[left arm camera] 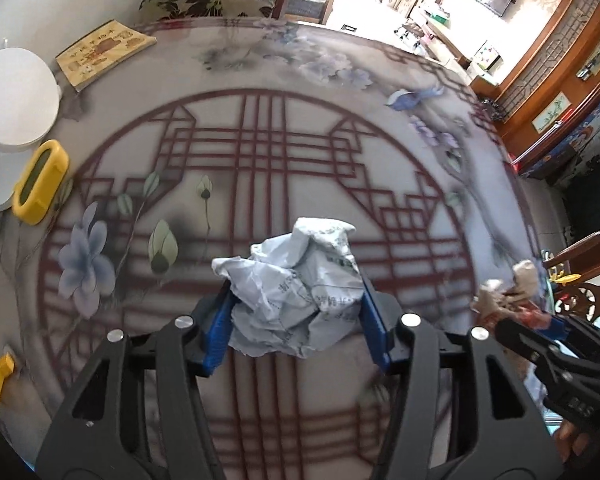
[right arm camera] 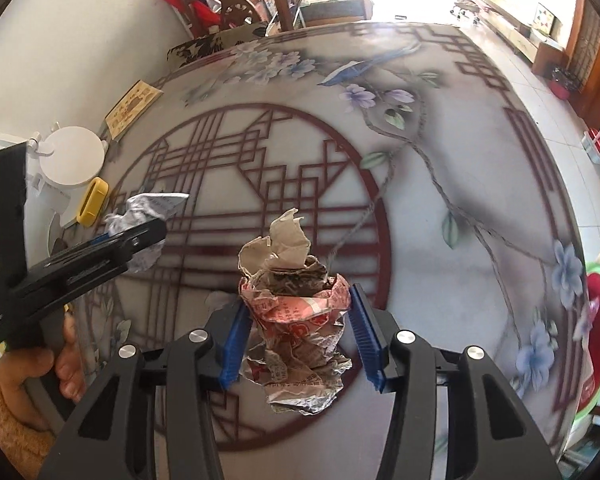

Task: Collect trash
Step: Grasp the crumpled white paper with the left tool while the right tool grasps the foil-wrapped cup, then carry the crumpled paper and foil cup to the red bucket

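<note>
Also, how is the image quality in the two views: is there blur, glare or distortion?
Left wrist view: the table pattern is motion-blurred, the crumpled grey paper stays sharp, and the window area is overexposed. Right wrist view: strong fisheye bending at the table edge, glare at the top right, and the red-printed wad is sharp.

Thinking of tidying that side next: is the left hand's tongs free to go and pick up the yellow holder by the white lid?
Probably not yet. The left tongs are shut on the grey paper wad, so they are full, though the table towards the yellow holder looks bare.
</note>
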Tool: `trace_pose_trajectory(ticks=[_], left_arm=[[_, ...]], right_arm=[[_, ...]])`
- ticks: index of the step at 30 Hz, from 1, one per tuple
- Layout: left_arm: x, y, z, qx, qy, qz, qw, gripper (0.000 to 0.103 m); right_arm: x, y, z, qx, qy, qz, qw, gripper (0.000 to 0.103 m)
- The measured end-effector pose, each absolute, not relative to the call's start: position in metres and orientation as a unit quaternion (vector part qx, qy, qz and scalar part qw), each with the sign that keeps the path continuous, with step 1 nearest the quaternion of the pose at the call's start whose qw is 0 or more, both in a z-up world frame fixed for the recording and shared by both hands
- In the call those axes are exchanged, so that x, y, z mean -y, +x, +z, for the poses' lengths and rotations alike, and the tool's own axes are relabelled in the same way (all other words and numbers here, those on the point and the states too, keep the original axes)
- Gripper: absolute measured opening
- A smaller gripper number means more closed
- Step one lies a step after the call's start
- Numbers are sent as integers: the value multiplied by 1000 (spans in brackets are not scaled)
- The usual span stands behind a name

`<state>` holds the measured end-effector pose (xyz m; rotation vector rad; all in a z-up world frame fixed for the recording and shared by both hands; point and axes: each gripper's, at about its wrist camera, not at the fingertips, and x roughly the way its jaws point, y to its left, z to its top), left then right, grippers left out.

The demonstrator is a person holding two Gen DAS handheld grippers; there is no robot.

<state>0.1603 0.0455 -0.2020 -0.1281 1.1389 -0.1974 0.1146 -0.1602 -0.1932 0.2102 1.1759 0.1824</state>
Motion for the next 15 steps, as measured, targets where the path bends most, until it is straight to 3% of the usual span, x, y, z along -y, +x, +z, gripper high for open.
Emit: trace_pose_trajectory(ticks=[15], left_arm=[[-16,94,-150,-499,-45,-143,854,54]], right_arm=[[175,55,-148,-511,119,66,849,47]])
